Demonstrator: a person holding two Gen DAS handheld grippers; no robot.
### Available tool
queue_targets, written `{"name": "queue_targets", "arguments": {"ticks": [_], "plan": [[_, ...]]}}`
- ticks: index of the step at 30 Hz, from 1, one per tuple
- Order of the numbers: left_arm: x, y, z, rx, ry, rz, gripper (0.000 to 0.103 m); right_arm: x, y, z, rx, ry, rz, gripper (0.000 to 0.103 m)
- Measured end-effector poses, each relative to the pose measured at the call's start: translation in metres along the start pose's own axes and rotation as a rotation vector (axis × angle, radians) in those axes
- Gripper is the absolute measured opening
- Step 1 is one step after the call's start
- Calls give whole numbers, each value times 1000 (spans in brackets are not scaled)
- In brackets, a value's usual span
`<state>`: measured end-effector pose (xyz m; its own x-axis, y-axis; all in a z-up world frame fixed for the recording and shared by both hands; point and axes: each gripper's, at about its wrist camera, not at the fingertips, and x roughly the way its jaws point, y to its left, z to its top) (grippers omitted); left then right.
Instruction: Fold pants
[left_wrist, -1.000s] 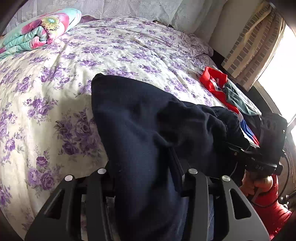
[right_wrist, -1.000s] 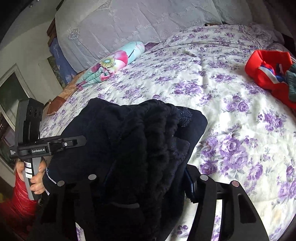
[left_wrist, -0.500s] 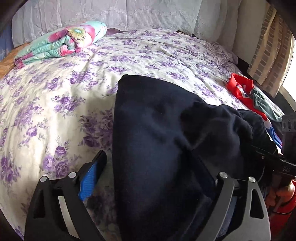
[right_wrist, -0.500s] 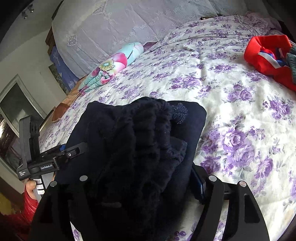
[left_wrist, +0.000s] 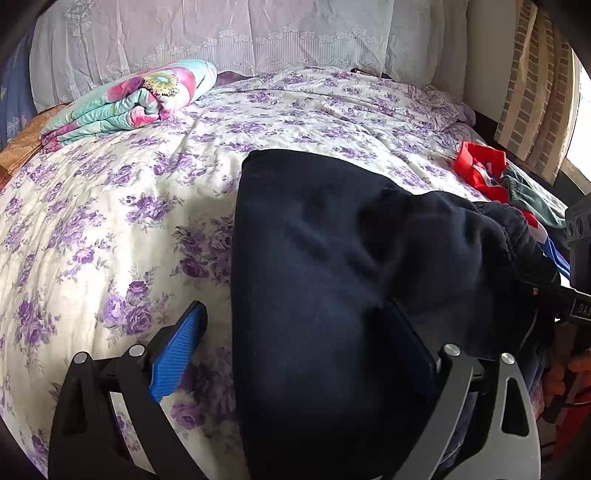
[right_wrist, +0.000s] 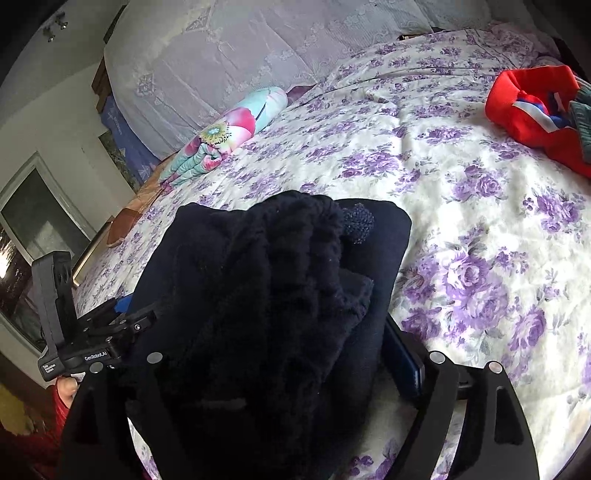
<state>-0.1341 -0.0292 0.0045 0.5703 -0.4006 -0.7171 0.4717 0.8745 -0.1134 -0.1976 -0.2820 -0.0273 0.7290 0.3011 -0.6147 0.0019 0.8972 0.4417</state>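
Note:
The dark navy pants (left_wrist: 325, 280) lie folded on the floral bed sheet (left_wrist: 110, 206), with the bunched waistband at their right. My left gripper (left_wrist: 295, 332) is open; its blue left pad (left_wrist: 177, 343) sits on the sheet beside the pants and the cloth covers the right finger. In the right wrist view the pants (right_wrist: 280, 295) fill the space between my right gripper's fingers (right_wrist: 288, 365). Those jaws stand wide, and the cloth lies loose over the left finger. The left gripper's body (right_wrist: 74, 332) shows at the pants' left edge.
A rolled floral blanket (left_wrist: 129, 103) lies at the head of the bed near the lace pillows (left_wrist: 258, 33). A pile of red and green clothes (right_wrist: 535, 107) sits at the bed's right side. A curtained window (left_wrist: 535, 81) is beyond it.
Both grippers have opened and let go of the pants, which now rest on the bed. The left gripper has drawn back and its blue pad has come clear of the cloth.

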Motion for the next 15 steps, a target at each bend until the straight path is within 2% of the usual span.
{"name": "queue_targets", "arguments": {"ticks": [5,6,7,8,9,10,12,15], "plan": [[0,0,-1,0,3,-4,92,0,2,0,-5,2,-2,88],[0,-1,-1,0,4,-9,90,0,3,0,-9,2,-6,87],[-1,-1,-1,3,4,-33,74,0,4,0,-11,2,-18,80],[-2,-3,0,22,9,-90,65,1,6,0,-16,0,-32,73],[-4,-7,3,38,7,-78,57,1,12,1,-29,-6,-49,65],[-6,-10,7,61,2,-68,42,0,19,4,-45,-12,-70,57],[-9,-15,24,107,9,-72,29,-5,35,16,-116,-32,-92,44],[-3,-2,63,49,29,-146,20,-14,42,57,-123,-55,-34,38]]}}
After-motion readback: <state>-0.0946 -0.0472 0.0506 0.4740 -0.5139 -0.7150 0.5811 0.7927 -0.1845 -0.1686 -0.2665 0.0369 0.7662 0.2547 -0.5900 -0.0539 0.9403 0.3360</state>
